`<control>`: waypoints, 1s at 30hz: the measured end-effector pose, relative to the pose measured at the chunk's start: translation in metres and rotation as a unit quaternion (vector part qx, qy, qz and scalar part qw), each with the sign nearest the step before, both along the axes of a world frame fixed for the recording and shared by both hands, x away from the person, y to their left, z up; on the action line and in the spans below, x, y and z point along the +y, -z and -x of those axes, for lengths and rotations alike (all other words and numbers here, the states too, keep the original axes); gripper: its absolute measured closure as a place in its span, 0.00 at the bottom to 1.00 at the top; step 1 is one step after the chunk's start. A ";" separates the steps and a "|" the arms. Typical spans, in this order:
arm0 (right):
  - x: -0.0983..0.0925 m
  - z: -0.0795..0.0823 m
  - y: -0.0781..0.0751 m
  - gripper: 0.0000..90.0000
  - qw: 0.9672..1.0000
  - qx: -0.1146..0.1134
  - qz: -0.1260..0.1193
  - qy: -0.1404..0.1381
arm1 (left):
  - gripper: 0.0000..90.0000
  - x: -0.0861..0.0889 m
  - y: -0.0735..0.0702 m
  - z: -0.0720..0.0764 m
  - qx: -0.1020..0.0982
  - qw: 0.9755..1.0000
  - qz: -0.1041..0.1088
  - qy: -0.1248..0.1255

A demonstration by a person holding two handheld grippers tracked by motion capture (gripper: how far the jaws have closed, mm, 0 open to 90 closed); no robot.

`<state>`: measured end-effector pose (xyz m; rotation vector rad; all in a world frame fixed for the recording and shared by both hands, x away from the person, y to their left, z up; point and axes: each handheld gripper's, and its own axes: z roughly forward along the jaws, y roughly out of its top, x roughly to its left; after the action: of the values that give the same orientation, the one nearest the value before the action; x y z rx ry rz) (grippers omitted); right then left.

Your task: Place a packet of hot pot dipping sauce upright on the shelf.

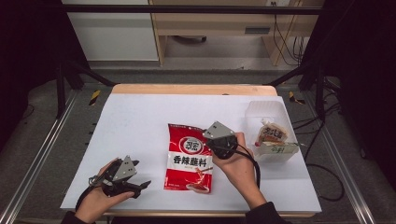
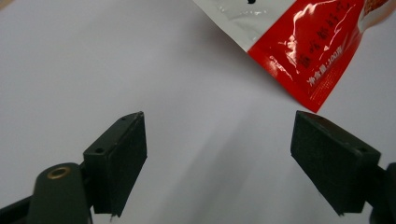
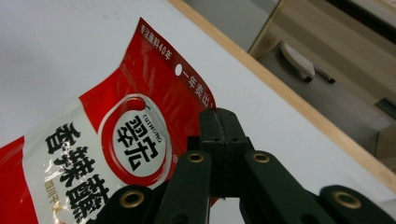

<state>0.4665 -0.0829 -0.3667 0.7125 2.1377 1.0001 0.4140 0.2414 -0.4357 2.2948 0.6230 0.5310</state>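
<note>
Pinching the red sauce packet (image 3: 116, 149) seemingly by its edge, the right gripper (image 3: 219, 128) is clamped together.

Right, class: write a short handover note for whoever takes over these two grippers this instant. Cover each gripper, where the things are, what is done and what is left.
Right gripper: jaws shut on the upper right edge of the red sauce packet.
Left gripper: open, nothing between the jaws, low over the white table near the packet's lower left corner.
Clear plastic box: at the table's right edge, two small packets inside.
Done: packet gripped at its edge; whether it has left the table I cannot tell.
Left, probably: carry the packet to the box, release it, keep the left gripper out of the way.
</note>
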 end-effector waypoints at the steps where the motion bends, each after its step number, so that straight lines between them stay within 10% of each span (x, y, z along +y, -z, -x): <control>1: 0.002 0.001 -0.005 1.00 1.000 -0.007 -0.002 -0.004 | 0.20 0.000 -0.005 -0.002 -0.004 1.000 0.003 0.002; 14: 0.032 0.032 -0.031 1.00 0.995 -0.044 -0.005 -0.088 | 0.20 -0.002 -0.077 -0.028 -0.050 0.999 -0.001 0.004; 30: 0.039 0.051 -0.041 1.00 0.990 -0.057 -0.011 -0.130 | 0.23 -0.014 -0.085 -0.044 -0.048 0.999 0.005 0.021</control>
<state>0.4159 -0.0439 -0.3259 0.3830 2.1582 1.1721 0.4581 0.2277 -0.3505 2.2528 0.5289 0.6138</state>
